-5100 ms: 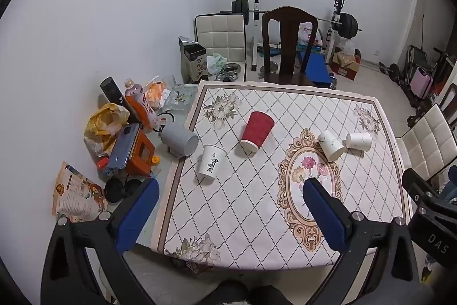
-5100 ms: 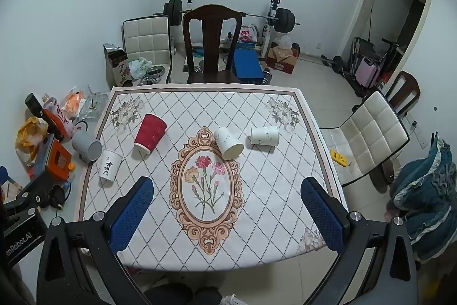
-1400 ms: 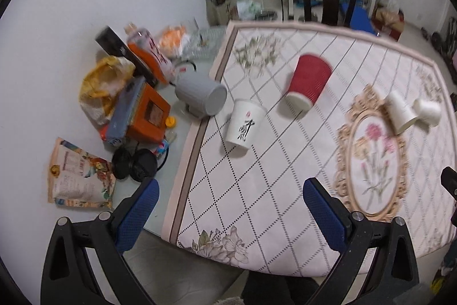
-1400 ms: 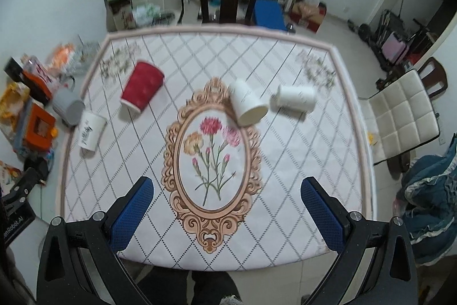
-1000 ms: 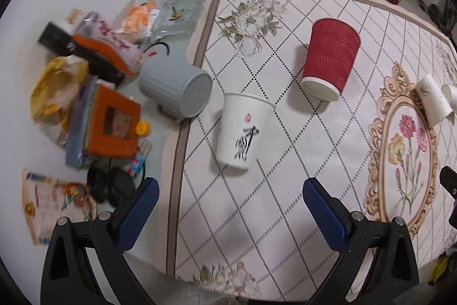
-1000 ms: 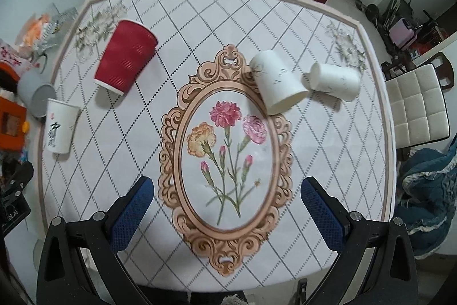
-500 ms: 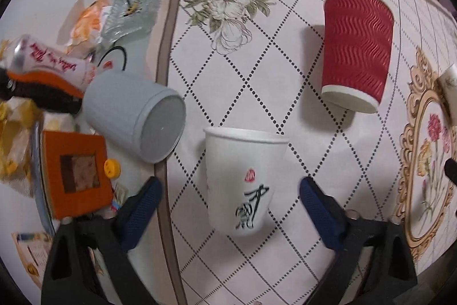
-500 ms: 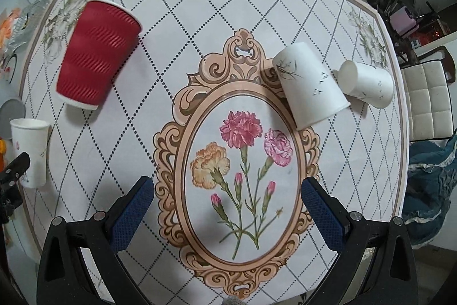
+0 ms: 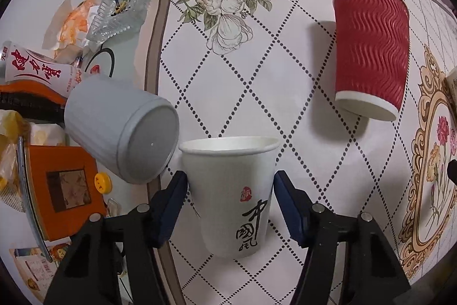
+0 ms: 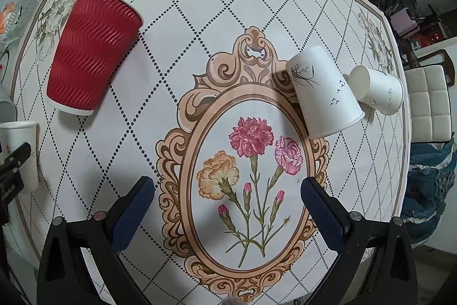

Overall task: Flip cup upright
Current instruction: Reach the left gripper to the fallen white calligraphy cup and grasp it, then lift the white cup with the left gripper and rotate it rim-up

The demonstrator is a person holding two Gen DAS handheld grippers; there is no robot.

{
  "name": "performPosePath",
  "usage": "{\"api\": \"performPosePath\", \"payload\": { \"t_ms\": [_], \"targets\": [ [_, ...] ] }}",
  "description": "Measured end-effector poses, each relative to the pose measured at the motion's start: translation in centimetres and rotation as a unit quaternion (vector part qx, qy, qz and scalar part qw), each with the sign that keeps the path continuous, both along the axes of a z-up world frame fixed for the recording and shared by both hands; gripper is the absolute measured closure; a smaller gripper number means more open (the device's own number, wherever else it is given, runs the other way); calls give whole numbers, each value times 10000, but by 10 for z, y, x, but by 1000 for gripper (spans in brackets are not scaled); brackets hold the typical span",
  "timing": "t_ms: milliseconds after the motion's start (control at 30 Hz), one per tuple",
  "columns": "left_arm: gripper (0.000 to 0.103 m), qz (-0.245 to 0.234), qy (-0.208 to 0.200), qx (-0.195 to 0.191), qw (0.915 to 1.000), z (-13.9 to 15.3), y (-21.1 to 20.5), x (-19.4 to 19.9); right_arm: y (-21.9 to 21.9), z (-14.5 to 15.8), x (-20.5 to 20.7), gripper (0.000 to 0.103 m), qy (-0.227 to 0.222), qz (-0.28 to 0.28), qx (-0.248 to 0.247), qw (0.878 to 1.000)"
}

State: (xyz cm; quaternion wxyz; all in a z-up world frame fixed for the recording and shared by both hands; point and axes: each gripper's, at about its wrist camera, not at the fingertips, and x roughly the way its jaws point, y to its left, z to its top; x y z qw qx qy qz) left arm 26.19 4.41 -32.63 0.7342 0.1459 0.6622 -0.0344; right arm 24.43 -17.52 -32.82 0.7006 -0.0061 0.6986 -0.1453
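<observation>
Cup: while it lies on its side near the tablecloth's (image 9: 285,53) left edge, the white paper cup (image 9: 231,190) sits between my left gripper's (image 9: 230,203) pads, barely touching.
Right gripper (image 10: 227,207): spread, empty.
Risk: squeezing hard could crush it; the grey tin (image 9: 120,127) beside may get nudged.

Left gripper (image 9: 230,187) down low, blue pads (image 9: 171,207) set either side of something, jaws narrowed close to its walls, contact too close to call. Right gripper (image 10: 227,205) poised higher, angled downward, jaws spread wide, fingers (image 10: 134,207) bare, nothing between them. Left gripper's black body just peeking in at right camera's left edge.
</observation>
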Motion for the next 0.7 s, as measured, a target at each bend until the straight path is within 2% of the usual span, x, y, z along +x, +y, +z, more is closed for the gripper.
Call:
{"api": "performPosePath", "payload": {
  "t_ms": [200,433,700],
  "targets": [
    [45,101,-57,-83,9999,5,10,3,1,2,-1,0,8,-21,-37,10000],
    [45,44,-184,-330,9993,28,5,-10,-6,7,-9,0,-4,-130,-89,9999],
    [45,-196,-91,-624,9978,60,-35,-58,-20,20,-34,0,-88,-350,-43,9993]
  ]
}}
